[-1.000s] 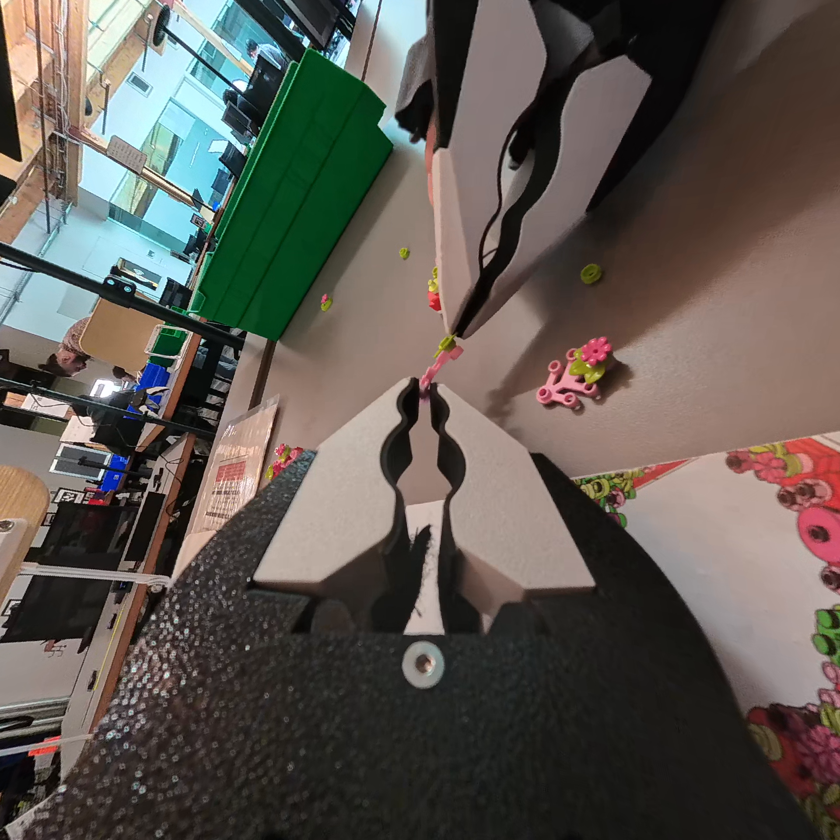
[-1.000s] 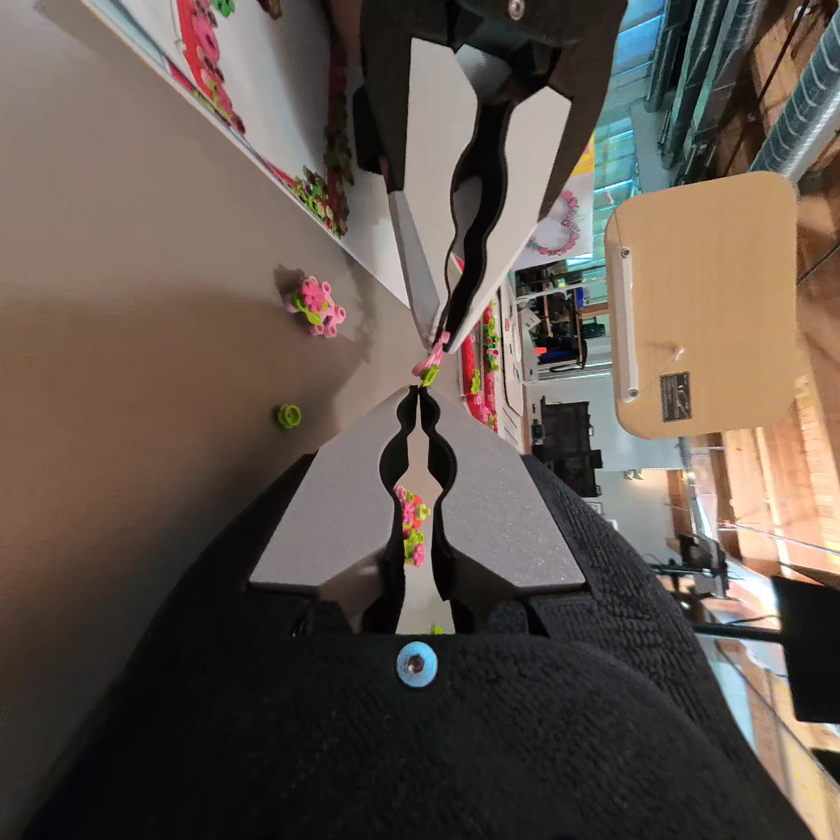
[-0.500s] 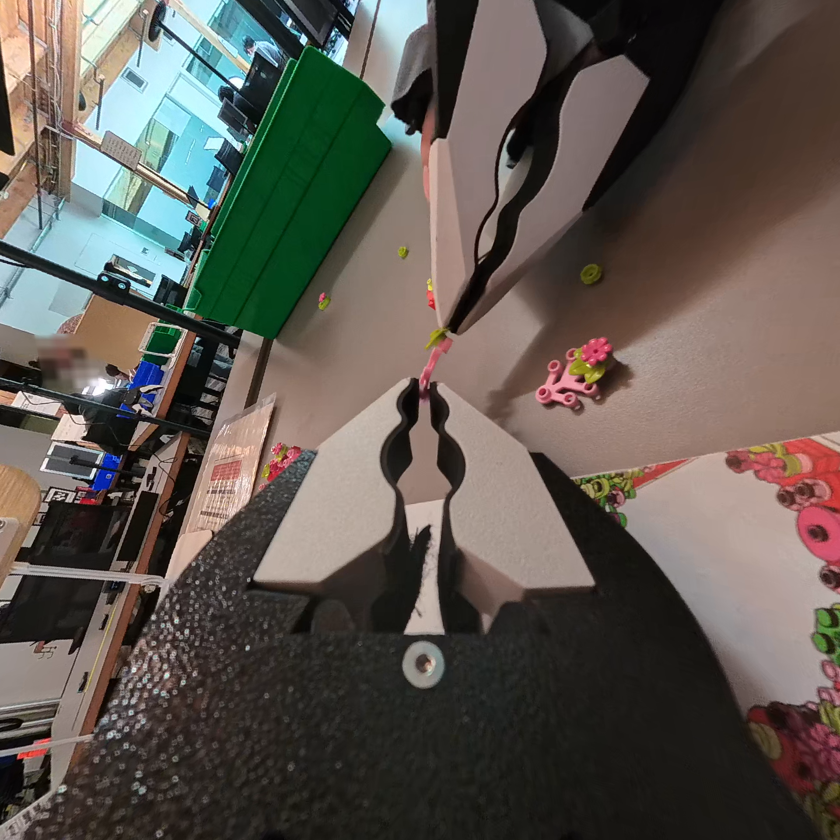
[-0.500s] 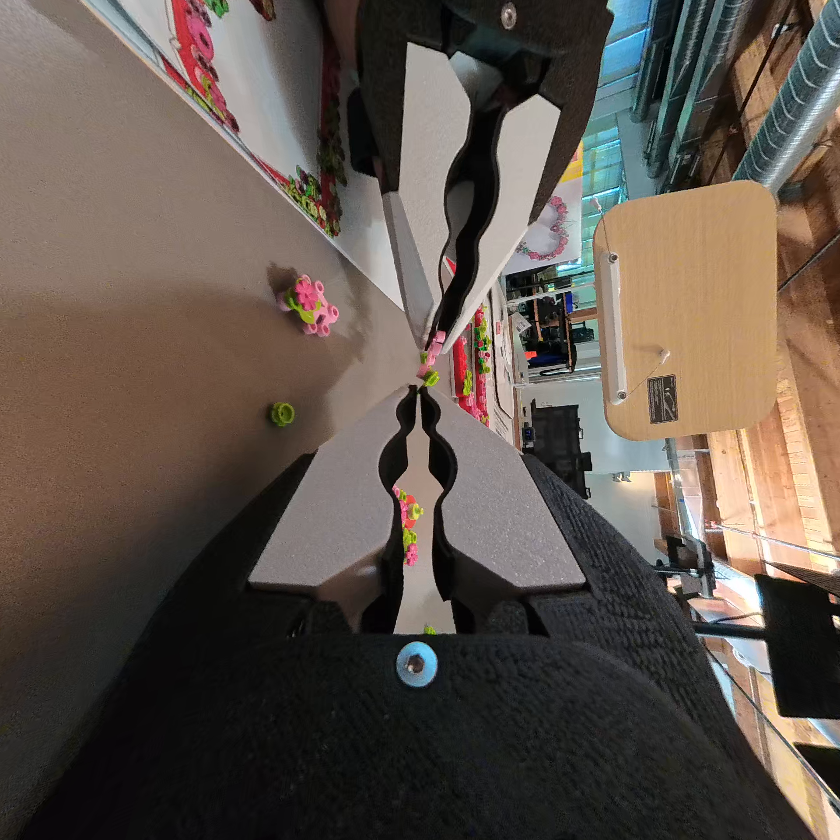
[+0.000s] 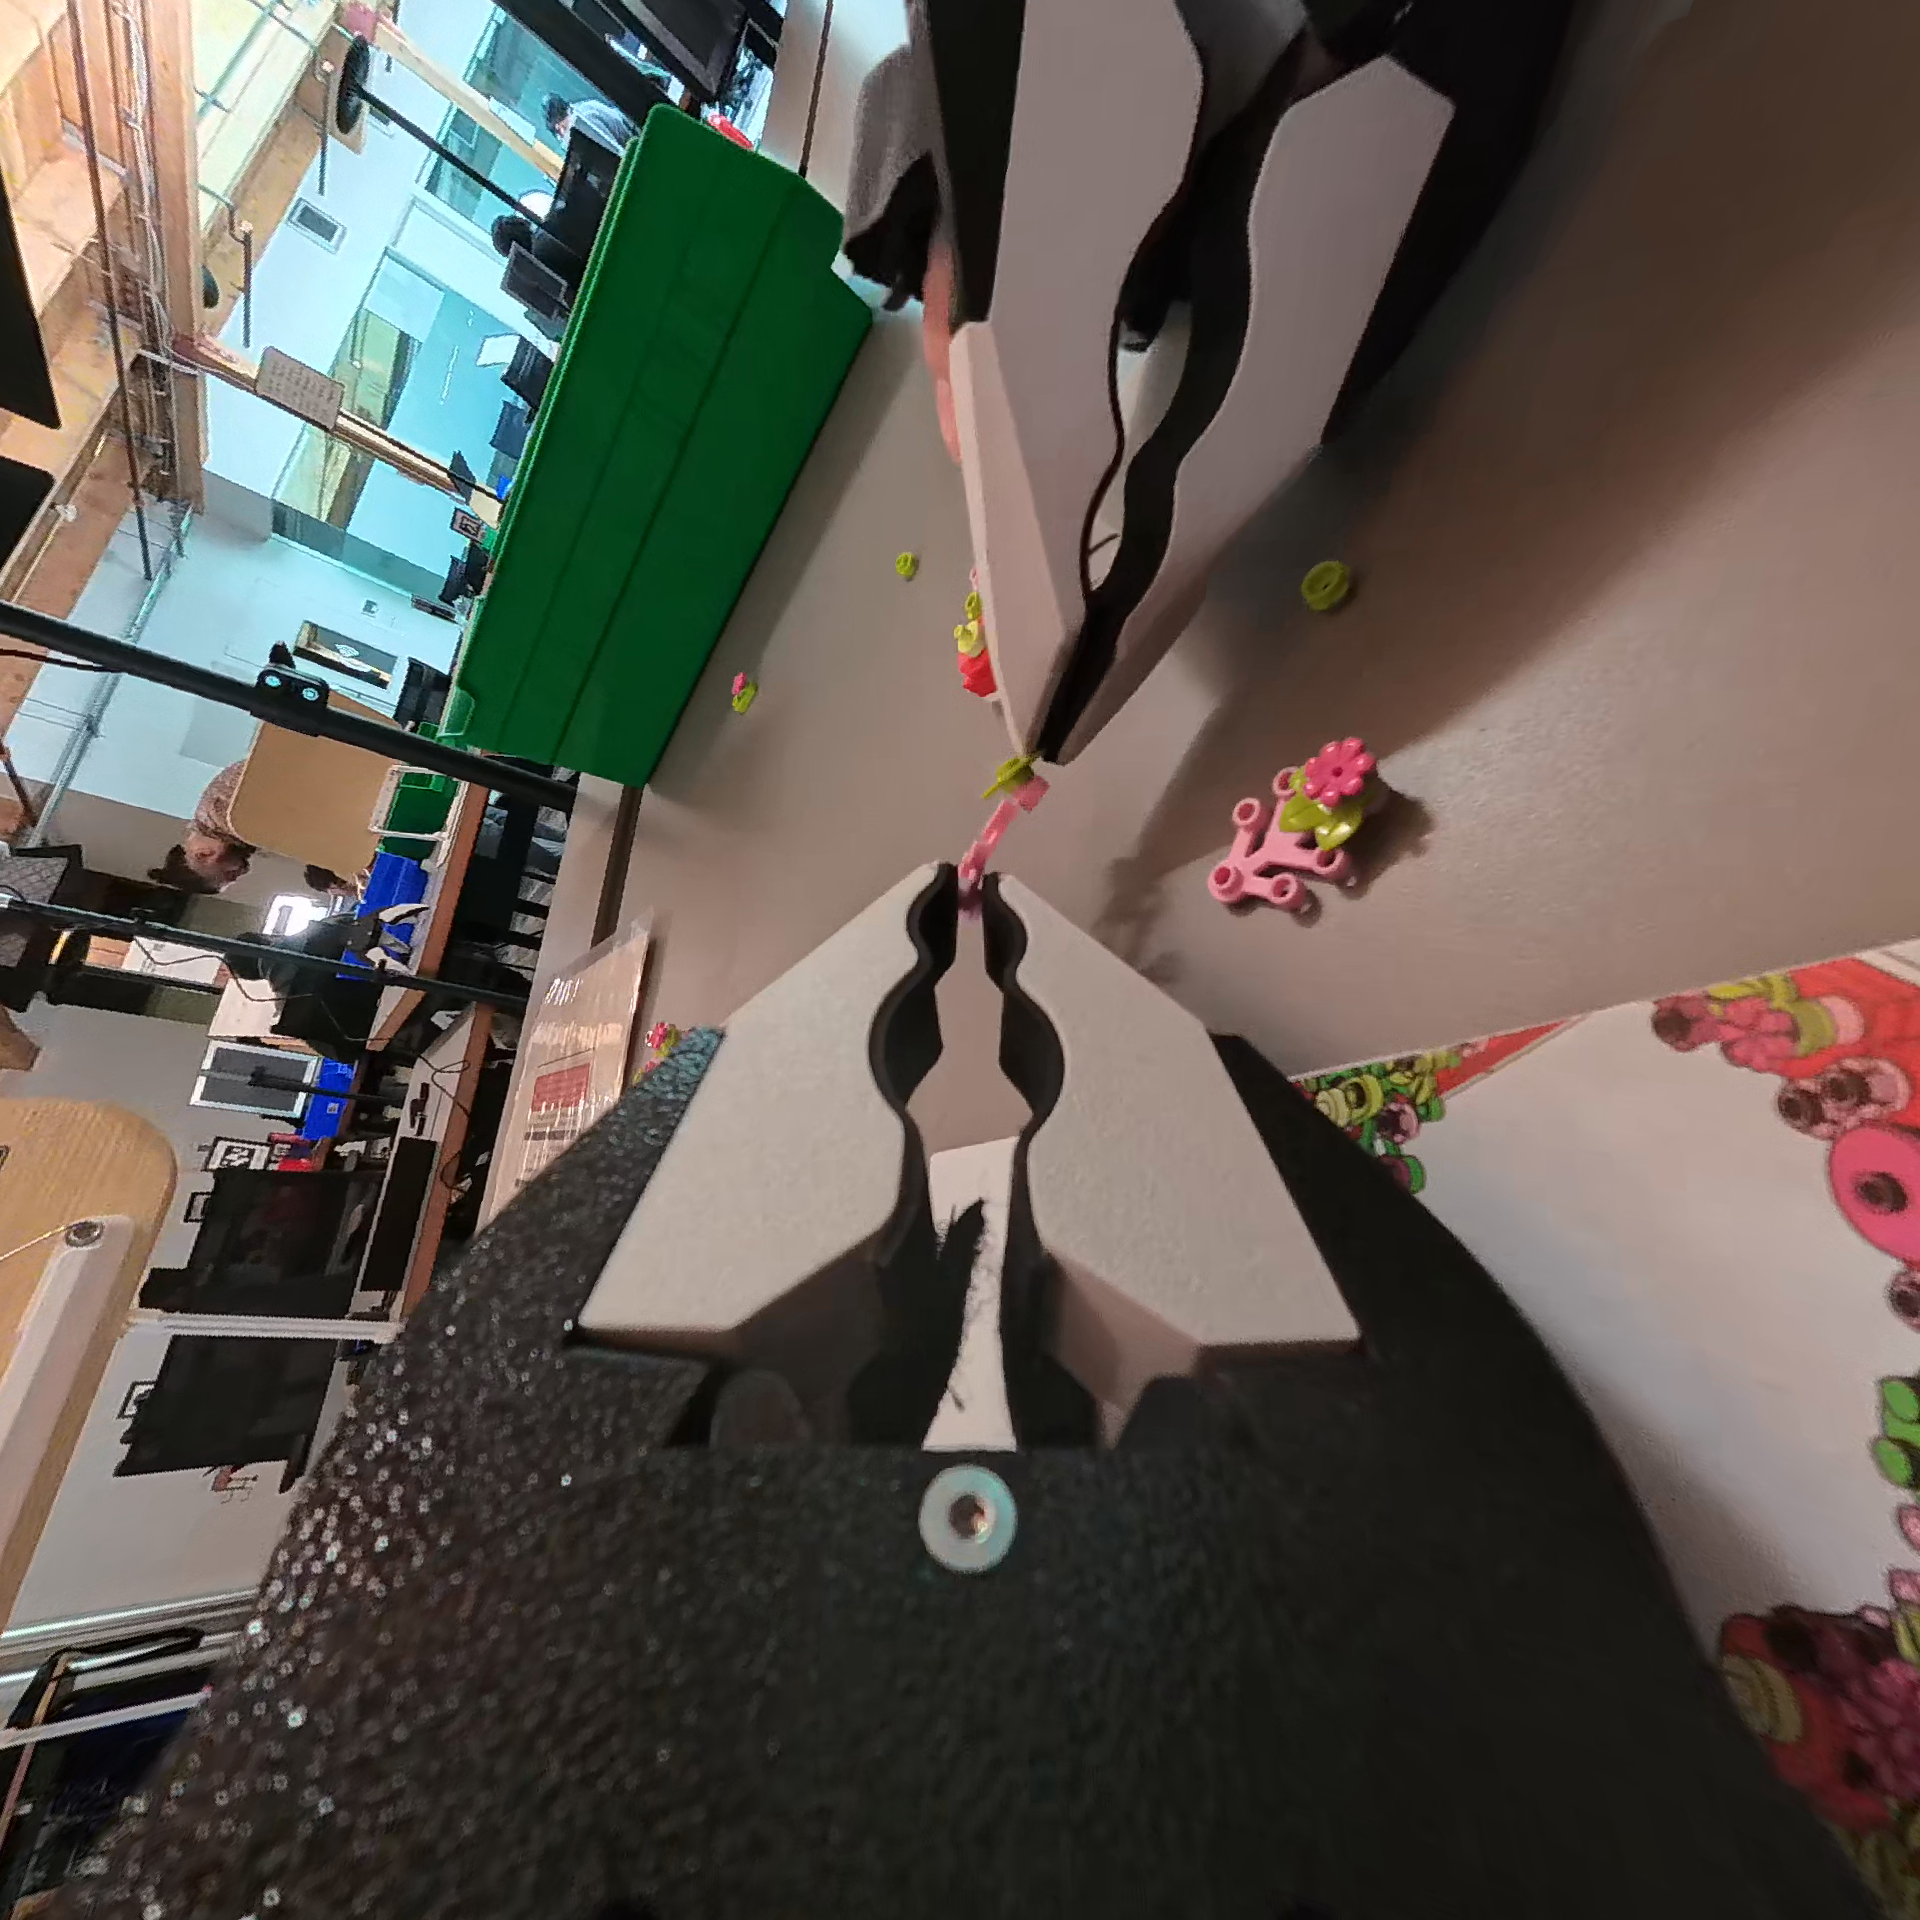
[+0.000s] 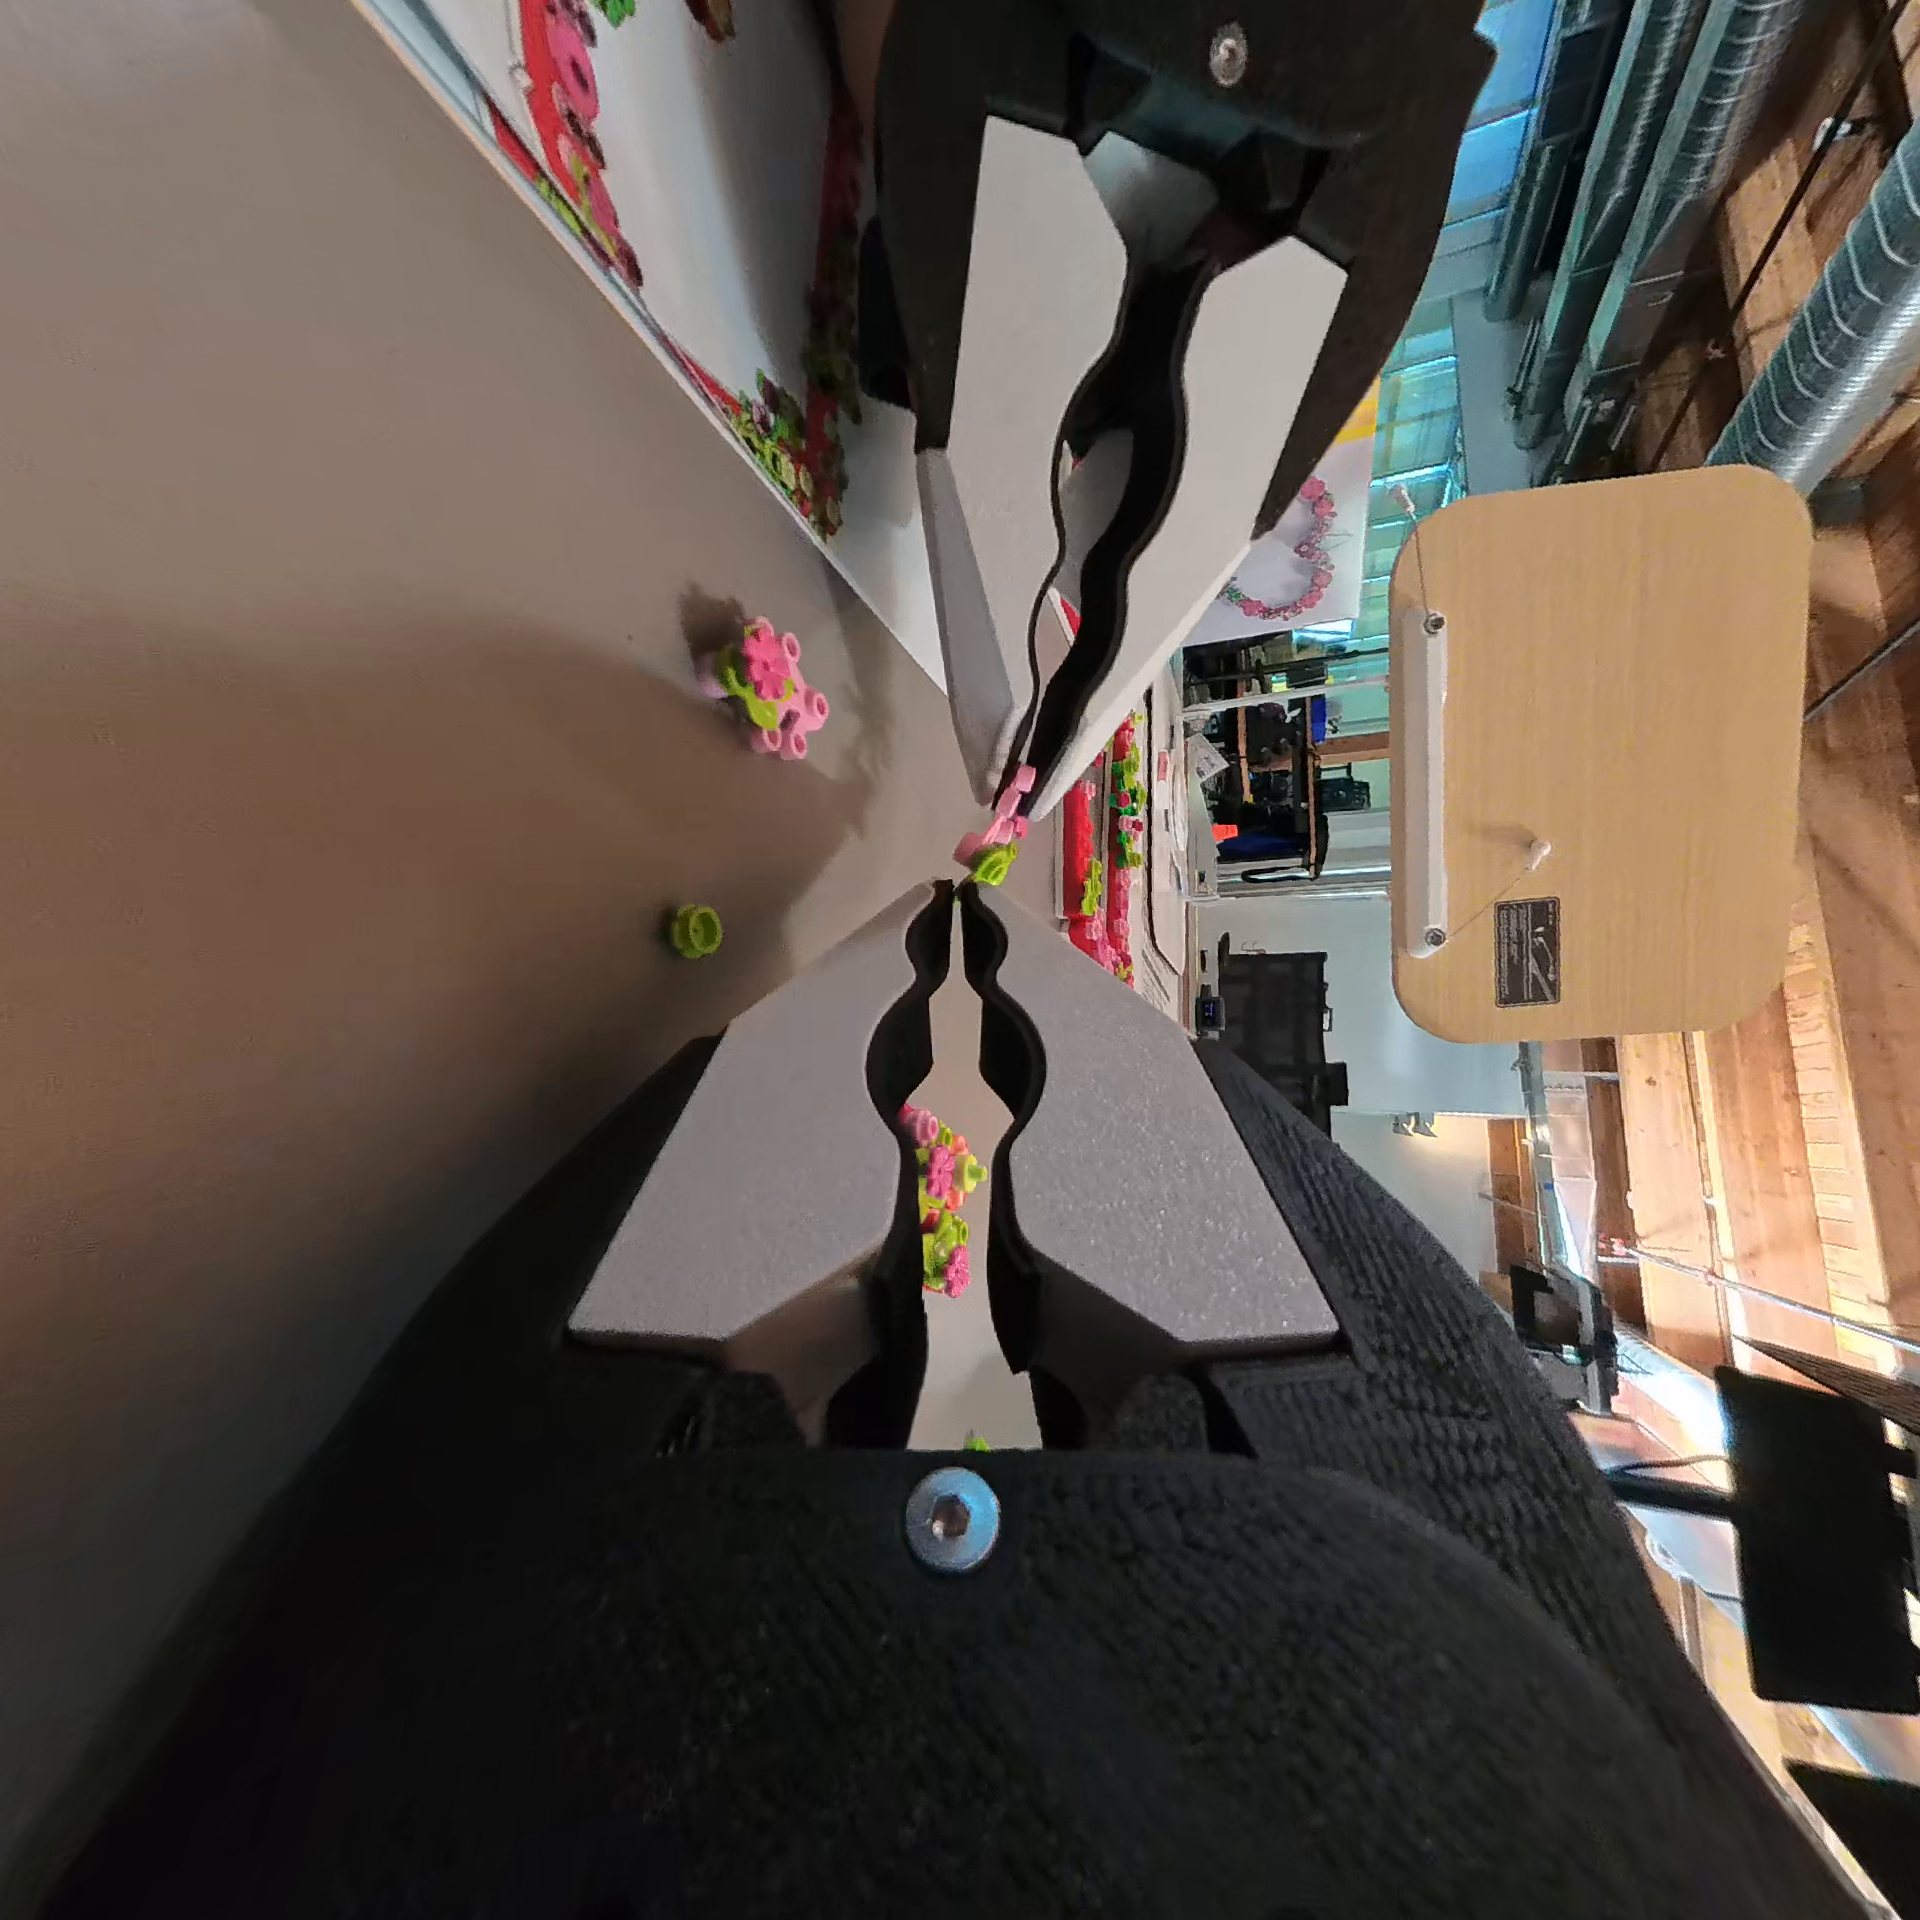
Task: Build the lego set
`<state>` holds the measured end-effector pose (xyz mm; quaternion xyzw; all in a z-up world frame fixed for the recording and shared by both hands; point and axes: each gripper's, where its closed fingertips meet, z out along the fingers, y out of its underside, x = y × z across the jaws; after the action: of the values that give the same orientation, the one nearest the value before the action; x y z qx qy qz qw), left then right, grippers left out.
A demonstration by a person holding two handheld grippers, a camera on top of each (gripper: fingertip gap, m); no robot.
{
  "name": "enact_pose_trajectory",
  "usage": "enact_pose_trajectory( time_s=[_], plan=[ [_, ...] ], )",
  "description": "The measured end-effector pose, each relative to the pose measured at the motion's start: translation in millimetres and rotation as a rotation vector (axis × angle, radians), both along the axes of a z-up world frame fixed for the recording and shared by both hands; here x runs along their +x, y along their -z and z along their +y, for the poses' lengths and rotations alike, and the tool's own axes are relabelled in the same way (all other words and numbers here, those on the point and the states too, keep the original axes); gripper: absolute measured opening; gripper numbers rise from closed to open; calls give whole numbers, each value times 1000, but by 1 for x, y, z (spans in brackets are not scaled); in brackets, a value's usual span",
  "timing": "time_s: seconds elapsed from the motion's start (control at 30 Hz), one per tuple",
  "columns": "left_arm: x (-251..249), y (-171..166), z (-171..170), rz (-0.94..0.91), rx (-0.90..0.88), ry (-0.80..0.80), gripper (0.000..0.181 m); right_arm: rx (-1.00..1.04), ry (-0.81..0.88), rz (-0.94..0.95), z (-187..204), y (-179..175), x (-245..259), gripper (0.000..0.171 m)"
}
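My left gripper [image 5: 971,894] is shut on a small pink lego piece [image 5: 995,831] that sticks out past its tips. My right gripper [image 6: 954,896] is shut on a small lime green piece [image 6: 992,862]. The two grippers meet tip to tip above the grey table [image 5: 1558,675]. The lime piece [image 5: 1008,771] touches the far end of the pink piece [image 6: 1006,826]. The right gripper [image 5: 1044,750] reaches in from the top of the left wrist view. The left gripper [image 6: 1013,787] reaches in from the top of the right wrist view.
A pink assembly with a flower [image 5: 1288,831] [image 6: 769,696] and a lime round stud [image 5: 1327,584] [image 6: 694,928] lie on the table. A printed instruction sheet [image 5: 1662,1195] [image 6: 707,260] lies beside them. A green bin [image 5: 665,436] and small loose pieces [image 5: 971,655] sit farther off.
Both grippers stay shut and tip to tip with the lime piece against the pink one. The two grippers have tilted slightly relative to each other.
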<state>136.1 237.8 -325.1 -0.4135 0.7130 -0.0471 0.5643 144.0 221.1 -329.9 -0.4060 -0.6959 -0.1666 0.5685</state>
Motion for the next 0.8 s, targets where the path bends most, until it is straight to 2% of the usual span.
enact_pose_trajectory(
  time_s=[0.43,0.8],
  plan=[
    [2,18,-9,125,-25,56,4,-54,-9,-19,-3,8,-3,0],
    [0,21,-5,153,-46,8,3,-107,8,21,-2,7,0,0]
  ],
)
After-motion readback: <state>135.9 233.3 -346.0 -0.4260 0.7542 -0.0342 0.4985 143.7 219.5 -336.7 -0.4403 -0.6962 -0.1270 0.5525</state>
